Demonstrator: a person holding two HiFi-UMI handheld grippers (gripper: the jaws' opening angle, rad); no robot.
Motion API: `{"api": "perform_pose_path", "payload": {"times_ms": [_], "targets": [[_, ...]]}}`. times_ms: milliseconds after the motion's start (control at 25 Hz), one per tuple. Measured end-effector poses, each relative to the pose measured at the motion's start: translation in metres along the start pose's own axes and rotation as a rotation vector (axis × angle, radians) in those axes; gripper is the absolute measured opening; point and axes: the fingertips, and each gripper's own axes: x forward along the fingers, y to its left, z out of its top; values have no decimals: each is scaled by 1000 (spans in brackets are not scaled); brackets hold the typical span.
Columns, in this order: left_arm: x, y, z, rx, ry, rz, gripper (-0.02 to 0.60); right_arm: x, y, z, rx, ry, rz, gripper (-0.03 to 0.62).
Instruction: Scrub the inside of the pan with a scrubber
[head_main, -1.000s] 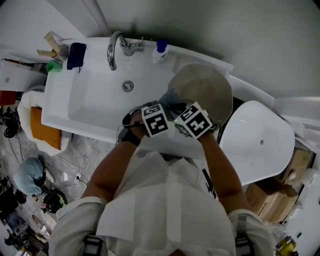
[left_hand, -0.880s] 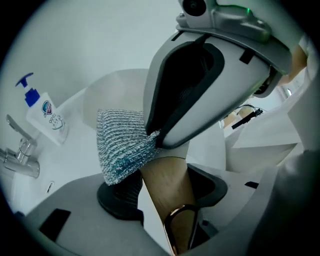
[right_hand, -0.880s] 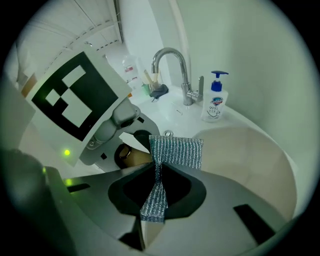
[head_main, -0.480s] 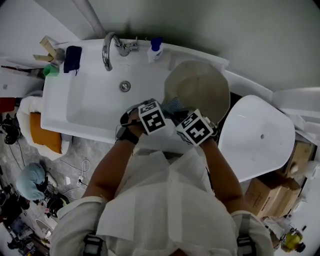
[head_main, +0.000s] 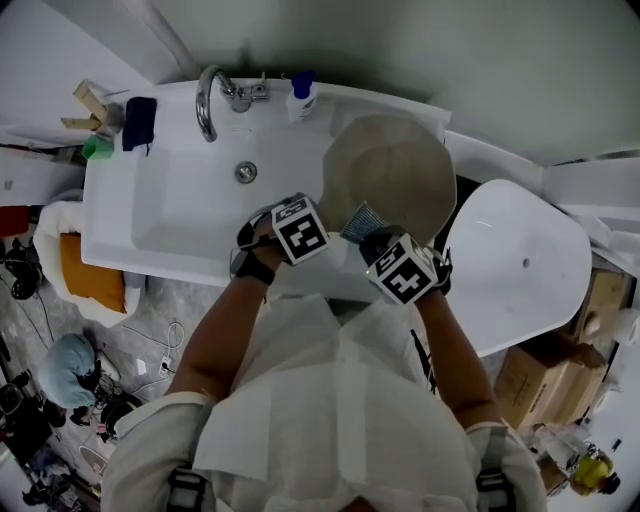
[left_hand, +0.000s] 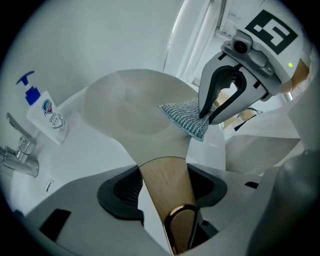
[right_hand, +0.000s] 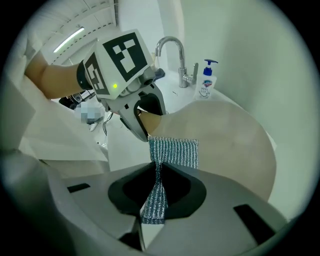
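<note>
Shows the left gripper (left_hand: 165, 189) clamped on the wooden handle (left_hand: 164, 177) of the pan (left_hand: 130, 107), with a copper loop (left_hand: 179, 227) at the handle's near end. Finds the right gripper (left_hand: 206, 116) above the pan's right edge, pinching a silvery mesh scrubber (left_hand: 186, 117) there. Places a soap bottle (left_hand: 46, 114) left of the pan, and a tap (left_hand: 17, 155) further left and lower.

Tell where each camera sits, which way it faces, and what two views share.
Head view: head-mounted, faces down at sink; arms, left gripper, right gripper show.
Left gripper view: on that gripper, along jaws clamping handle; right gripper shows.
Right gripper view: on that gripper, along jaws pinching scrubber; left gripper shows.
Gripper views share pan, scrubber.
</note>
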Motion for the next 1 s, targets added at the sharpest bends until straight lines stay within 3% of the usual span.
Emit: {"api": "perform_pose_path", "payload": {"times_ms": [480,720,1000], "targets": [[-1,0,-1,8,6,-1,270,19,-6,56,39,-107,-57,43],[-1,0,-1,6,2,-6,270,6,2,21,17,-59,-101,43],[-2,0,-3,7,9,-9,270,-16,3,-25,75,-41,-167,43]]}}
